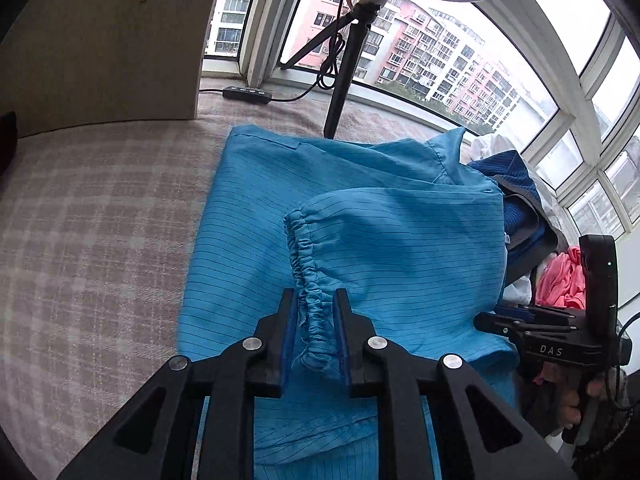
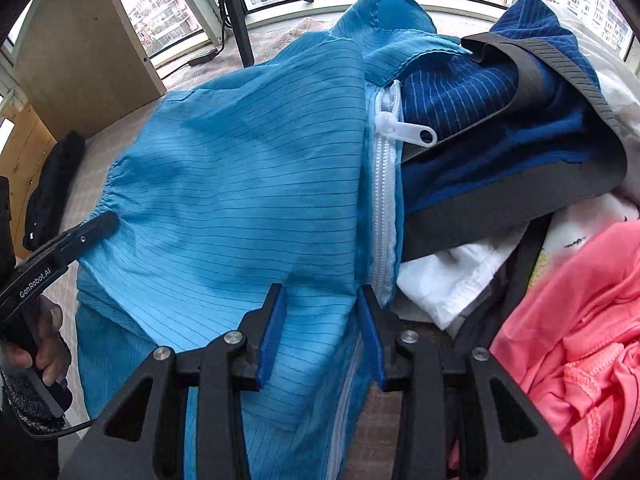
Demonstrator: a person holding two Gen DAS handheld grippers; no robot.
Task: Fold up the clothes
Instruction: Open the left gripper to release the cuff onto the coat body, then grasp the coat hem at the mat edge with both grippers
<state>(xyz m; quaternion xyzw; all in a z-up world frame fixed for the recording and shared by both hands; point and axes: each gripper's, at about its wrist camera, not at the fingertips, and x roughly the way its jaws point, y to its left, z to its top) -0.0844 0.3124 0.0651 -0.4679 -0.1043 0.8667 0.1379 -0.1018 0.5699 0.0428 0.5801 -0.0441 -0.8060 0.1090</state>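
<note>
- The light blue striped jacket (image 1: 360,240) lies spread on the plaid-covered bench (image 1: 100,220), its white zipper (image 2: 384,208) along the right edge.
- The left claw (image 1: 316,332) pinches the jacket's gathered elastic cuff (image 1: 308,280).
- The right claw (image 2: 322,332) has its jaws spread, with jacket fabric lying between them.
- Just right of the jacket sits a pile: a dark blue garment (image 2: 480,100) and a pink garment (image 2: 580,320).

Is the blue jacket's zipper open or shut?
Shut along the stretch in view: white zipper teeth are meshed below the pull, on the jacket. Lower end hidden.
</note>
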